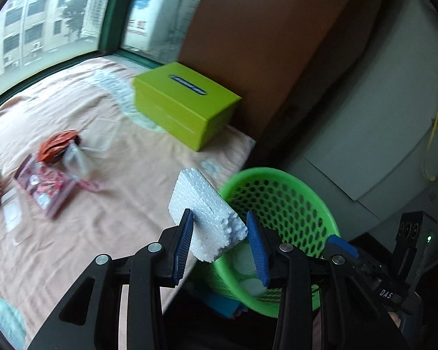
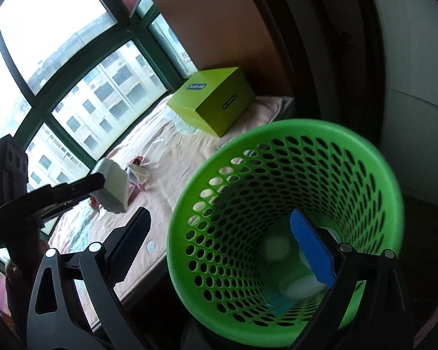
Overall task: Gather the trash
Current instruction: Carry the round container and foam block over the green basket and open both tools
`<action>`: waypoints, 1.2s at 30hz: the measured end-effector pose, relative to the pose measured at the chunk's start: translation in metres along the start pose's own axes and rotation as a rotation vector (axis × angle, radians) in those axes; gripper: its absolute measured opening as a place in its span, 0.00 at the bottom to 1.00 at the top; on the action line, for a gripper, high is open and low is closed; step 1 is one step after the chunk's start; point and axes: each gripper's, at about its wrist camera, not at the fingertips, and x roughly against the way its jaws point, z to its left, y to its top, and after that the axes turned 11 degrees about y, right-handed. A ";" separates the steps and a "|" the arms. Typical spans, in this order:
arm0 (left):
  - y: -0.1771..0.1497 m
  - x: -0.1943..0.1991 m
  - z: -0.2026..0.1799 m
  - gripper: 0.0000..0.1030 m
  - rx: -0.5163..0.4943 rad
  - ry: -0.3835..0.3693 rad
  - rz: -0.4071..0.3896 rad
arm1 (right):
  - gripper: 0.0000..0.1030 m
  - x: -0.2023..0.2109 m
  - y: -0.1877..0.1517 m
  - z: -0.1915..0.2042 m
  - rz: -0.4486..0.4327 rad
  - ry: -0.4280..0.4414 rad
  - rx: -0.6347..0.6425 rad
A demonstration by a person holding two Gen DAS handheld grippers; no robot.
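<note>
My left gripper [image 1: 219, 214] is shut on a white foam block [image 1: 207, 213], held above the bed's edge just left of the green mesh basket [image 1: 280, 218]. In the right wrist view the same foam block [image 2: 114, 186] hangs left of the basket [image 2: 277, 175]. My right gripper [image 2: 219, 214] stands wide open astride the basket's near wall, with the blue-padded finger [image 2: 312, 250] inside and the other finger [image 2: 131, 242] outside. White round scraps [image 2: 300, 287] lie in the basket's bottom. A red wrapper [image 1: 58, 145], a pink packet [image 1: 46, 192] and clear plastic [image 1: 76, 160] lie on the bed.
A lime-green box [image 1: 184, 102] sits on the pink bedsheet [image 1: 116, 204] by the window corner. A brown wall panel [image 1: 262, 43] and a white cabinet [image 1: 379, 116] rise right of the bed. A large window [image 2: 73, 73] runs along the bed's far side.
</note>
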 end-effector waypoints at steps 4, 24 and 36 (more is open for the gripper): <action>-0.005 -0.007 -0.024 0.36 -0.046 -0.027 0.020 | 0.93 0.015 0.001 -0.004 -0.034 -0.022 0.000; -0.030 -0.040 -0.086 0.53 -0.181 -0.101 0.114 | 0.93 0.047 -0.001 -0.026 -0.103 -0.048 -0.045; -0.027 -0.021 -0.052 0.56 -0.120 -0.037 0.071 | 0.93 0.027 0.001 -0.004 -0.069 -0.004 -0.007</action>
